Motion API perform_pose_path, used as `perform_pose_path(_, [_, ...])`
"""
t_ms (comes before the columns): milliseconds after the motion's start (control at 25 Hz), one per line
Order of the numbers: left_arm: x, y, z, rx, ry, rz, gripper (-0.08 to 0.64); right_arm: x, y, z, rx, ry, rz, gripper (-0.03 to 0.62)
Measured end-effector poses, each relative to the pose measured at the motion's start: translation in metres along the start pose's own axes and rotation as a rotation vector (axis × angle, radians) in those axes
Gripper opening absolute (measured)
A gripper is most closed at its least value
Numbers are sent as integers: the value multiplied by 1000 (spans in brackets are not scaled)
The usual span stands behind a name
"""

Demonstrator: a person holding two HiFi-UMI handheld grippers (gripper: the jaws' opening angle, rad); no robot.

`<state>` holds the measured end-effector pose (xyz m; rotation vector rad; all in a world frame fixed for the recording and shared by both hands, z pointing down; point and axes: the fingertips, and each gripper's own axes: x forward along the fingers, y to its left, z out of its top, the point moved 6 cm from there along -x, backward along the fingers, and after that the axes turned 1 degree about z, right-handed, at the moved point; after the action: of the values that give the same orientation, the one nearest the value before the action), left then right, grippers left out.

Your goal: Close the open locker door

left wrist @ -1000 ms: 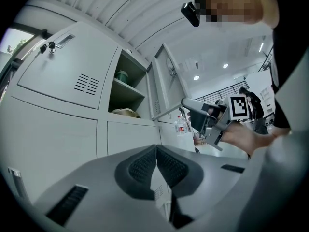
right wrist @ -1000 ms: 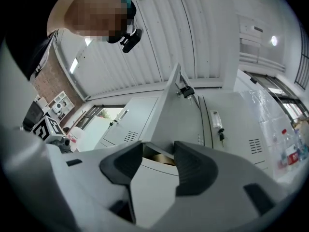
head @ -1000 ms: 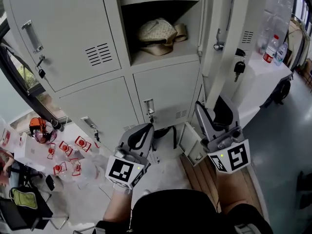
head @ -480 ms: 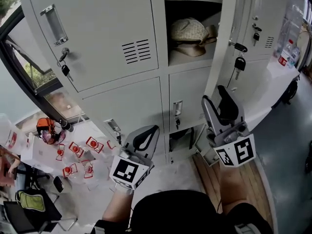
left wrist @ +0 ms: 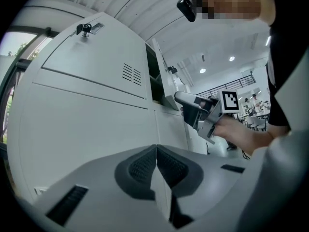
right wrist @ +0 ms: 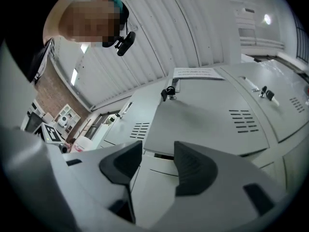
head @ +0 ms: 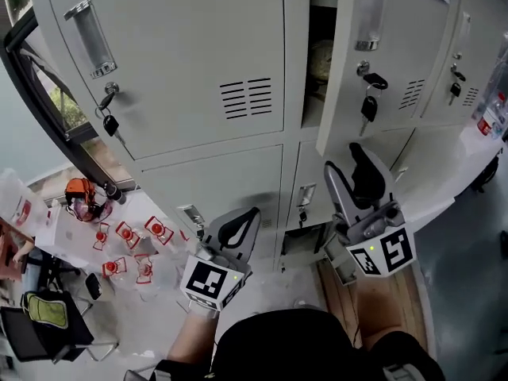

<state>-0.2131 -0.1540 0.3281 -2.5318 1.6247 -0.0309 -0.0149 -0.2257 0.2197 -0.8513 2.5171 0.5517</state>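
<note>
The locker door (head: 397, 62) carries a white sheet of paper (right wrist: 195, 72) at its top. The print on the sheet is too small to read. A bunch of keys (head: 369, 105) hangs from the door's lock, with vent slots (head: 411, 94) just beside it. Each gripper's cube shows only a black square marker.

The door is tall, with its long axis upright. It stands ajar, and its free edge faces the dark gap where a pale bag (head: 320, 58) shows on a shelf.

The door lies ahead of and above the right gripper (head: 343, 163), its lower edge just beyond the tips. I cannot tell whether they touch. The right gripper's jaws have just been opening and stand wide apart with nothing between them. The left gripper (head: 242, 225) has its jaws pressed together and empty, facing a closed locker front.
</note>
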Motion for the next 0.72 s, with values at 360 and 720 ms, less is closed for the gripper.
perform_pose_path(360, [16, 15, -6, 7, 17, 122, 22, 33, -26, -13, 87, -20, 15, 196])
perform_pose_path(720, [4, 25, -12, -4, 19, 211, 21, 43, -39, -25, 121, 7, -74, 109])
